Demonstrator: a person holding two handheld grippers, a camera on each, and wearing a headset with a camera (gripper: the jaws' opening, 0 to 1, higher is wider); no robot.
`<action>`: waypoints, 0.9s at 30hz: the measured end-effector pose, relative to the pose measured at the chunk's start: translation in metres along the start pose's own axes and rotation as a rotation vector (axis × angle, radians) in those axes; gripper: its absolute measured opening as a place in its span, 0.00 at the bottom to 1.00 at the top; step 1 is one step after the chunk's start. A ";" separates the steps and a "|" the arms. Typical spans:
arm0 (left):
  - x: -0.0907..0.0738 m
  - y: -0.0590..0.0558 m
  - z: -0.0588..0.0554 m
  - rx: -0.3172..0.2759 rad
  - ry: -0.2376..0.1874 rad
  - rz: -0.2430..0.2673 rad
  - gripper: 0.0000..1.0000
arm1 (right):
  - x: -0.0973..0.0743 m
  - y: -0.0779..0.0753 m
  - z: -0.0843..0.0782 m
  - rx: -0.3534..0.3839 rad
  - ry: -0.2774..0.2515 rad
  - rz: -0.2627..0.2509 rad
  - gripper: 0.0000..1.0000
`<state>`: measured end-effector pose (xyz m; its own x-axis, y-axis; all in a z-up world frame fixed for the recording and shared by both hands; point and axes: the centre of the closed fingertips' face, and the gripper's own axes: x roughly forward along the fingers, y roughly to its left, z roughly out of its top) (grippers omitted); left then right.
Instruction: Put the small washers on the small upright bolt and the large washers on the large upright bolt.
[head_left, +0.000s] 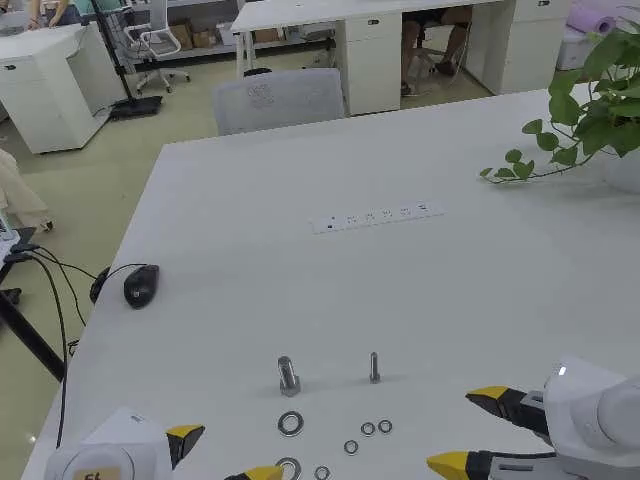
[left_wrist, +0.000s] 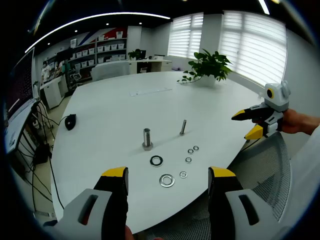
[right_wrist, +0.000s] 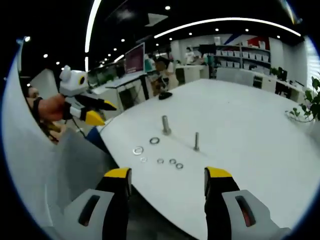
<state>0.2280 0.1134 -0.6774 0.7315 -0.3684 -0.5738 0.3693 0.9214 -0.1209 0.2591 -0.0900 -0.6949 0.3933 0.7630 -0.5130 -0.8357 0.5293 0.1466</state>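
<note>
The large bolt (head_left: 288, 376) and the small bolt (head_left: 374, 367) stand upright and apart on the white table (head_left: 250, 220), ahead of my two grippers and roughly between them. Two large washers (head_left: 291, 423) lie flat on my side of the large bolt. The nearer one is close to the table's near edge, just ahead of the left gripper (head_left: 225, 455). Four small washers (head_left: 368, 428) lie loose on my side of the small bolt, between the grippers, touching neither bolt. I hold the left gripper at the near edge, jaws spread wide with nothing between them. The right gripper (head_left: 468, 430) sits to the right of the washers, about at that same edge, likewise spread and empty. Beyond the bolts the tabletop runs bare up to a power strip (head_left: 375, 217), so there is plenty of room forward. A mouse (head_left: 141, 285) lies well off to the left of the left gripper, near the table's left edge. A plant (head_left: 590, 110) stands far beyond the right gripper, and a chair (head_left: 280, 100) is at the far edge.
</note>
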 end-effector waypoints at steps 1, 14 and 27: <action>0.000 0.000 0.000 -0.001 0.000 0.000 0.64 | 0.000 0.000 0.000 0.000 0.000 0.001 0.61; 0.002 -0.003 0.000 0.002 0.004 -0.011 0.64 | 0.001 0.004 -0.003 0.003 0.008 0.002 0.60; 0.003 -0.008 0.000 0.007 0.009 -0.017 0.63 | 0.001 0.006 -0.005 -0.004 0.018 0.008 0.60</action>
<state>0.2272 0.1053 -0.6779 0.7198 -0.3831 -0.5789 0.3859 0.9140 -0.1251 0.2529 -0.0875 -0.6990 0.3794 0.7603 -0.5273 -0.8402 0.5218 0.1477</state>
